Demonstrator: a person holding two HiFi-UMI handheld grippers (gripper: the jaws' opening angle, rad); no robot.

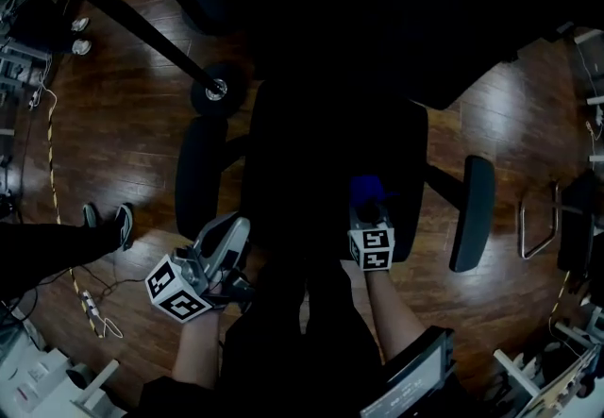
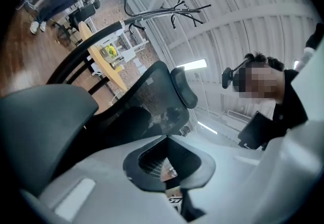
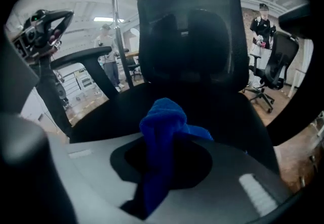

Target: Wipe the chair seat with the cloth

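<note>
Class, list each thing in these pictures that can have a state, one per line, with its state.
Right gripper: shut on the blue cloth, over the seat's front.
Blue cloth: bunched up, clamped between the jaws; contact with the seat unclear.
Left gripper: shut, empty, beside the seat's front left corner.
Chair seat: unoccupied, nothing lying on it.

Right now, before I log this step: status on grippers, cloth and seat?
Left gripper empty, tilted up. Right gripper shut on cloth, at front of seat. Nothing else seen on seat.
</note>
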